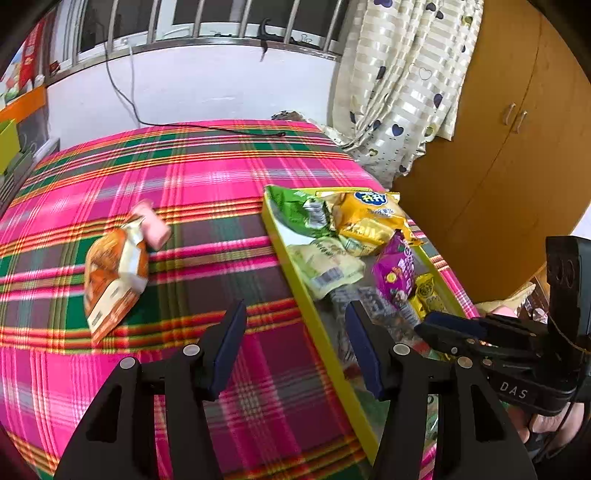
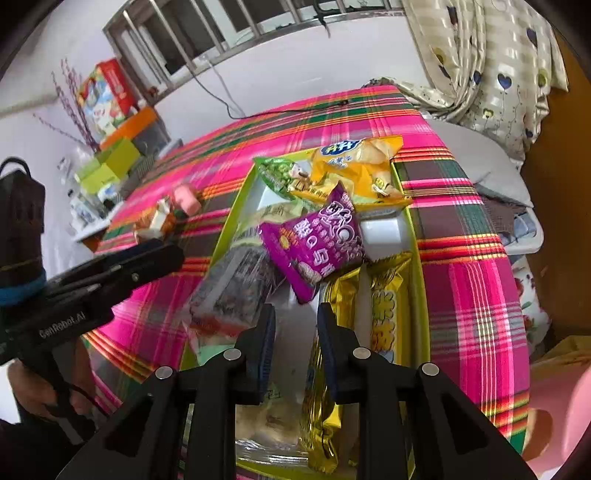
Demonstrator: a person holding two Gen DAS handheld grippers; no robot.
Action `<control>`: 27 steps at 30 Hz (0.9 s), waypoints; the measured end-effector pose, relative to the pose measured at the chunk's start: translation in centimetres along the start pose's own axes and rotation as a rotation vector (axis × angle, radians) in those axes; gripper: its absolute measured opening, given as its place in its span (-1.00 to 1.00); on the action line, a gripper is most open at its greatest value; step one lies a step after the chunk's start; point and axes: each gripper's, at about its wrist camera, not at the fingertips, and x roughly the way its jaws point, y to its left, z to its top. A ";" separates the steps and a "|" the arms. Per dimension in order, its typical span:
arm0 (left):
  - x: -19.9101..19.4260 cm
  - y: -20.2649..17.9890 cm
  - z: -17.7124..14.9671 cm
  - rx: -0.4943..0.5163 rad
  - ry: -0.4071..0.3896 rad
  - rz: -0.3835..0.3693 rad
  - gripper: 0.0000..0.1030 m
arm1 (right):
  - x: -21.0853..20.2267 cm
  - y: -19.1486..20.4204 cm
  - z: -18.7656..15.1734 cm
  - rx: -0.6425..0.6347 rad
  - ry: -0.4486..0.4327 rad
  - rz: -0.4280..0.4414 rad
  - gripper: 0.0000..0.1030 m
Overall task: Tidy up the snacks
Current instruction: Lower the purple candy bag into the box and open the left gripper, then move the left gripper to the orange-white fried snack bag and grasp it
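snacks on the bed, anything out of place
Yes: an orange packet and a pink snack lie loose on the plaid cloth, apart from the yellow tray where the other packets are piled.

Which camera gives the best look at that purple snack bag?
The right wrist view: the purple snack bag lies central, its printed front facing the camera. The left wrist view shows it smaller, off to the right and foreshortened.

wall [image 1: 207, 92]: white | window [image 1: 192, 18]: barred | curtain [image 1: 402, 74]: heart-print | cabinet [image 1: 498, 147]: wooden
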 end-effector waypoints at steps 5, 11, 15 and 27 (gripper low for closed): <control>-1.0 0.6 -0.7 -0.015 -0.013 -0.001 0.10 | -0.5 0.2 -0.4 -0.008 0.001 -0.033 -0.57; -2.0 0.9 -1.3 -0.020 -0.027 0.022 0.10 | -1.2 0.5 -0.8 -0.011 -0.011 -0.059 -0.46; -2.8 0.8 -1.6 -0.003 -0.055 0.080 0.10 | -2.5 0.6 -1.0 -0.001 -0.052 -0.047 -0.31; -4.2 2.9 -2.9 -0.065 -0.070 0.118 0.10 | -4.2 3.0 -1.5 -0.042 -0.096 -0.005 -0.13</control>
